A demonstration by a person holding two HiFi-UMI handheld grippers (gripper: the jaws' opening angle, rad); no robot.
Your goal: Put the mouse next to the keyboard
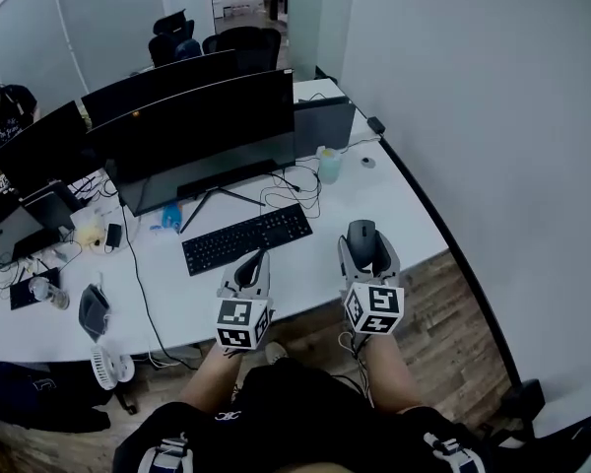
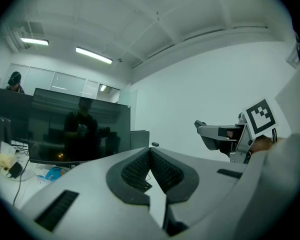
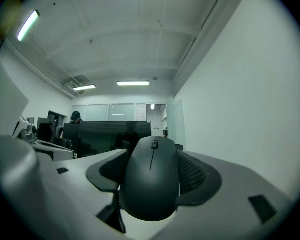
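Observation:
A dark grey mouse (image 3: pixel 151 179) fills the space between the ribbed pads of my right gripper (image 3: pixel 150 176), which is shut on it. In the head view that mouse (image 1: pixel 361 236) is held above the white desk (image 1: pixel 394 205), to the right of the black keyboard (image 1: pixel 247 238). My left gripper (image 1: pixel 255 262) hovers near the keyboard's front edge; its pads (image 2: pixel 140 170) meet in a V with nothing between them, so the left gripper (image 2: pixel 150 170) is shut and empty.
A wide black monitor (image 1: pixel 192 136) stands behind the keyboard, with more screens (image 1: pixel 34 151) at the left. A pale bottle (image 1: pixel 328 165), loose cables (image 1: pixel 295 190) and small items (image 1: pixel 94 308) lie on the desk. A grey wall (image 1: pixel 492 116) bounds the right side.

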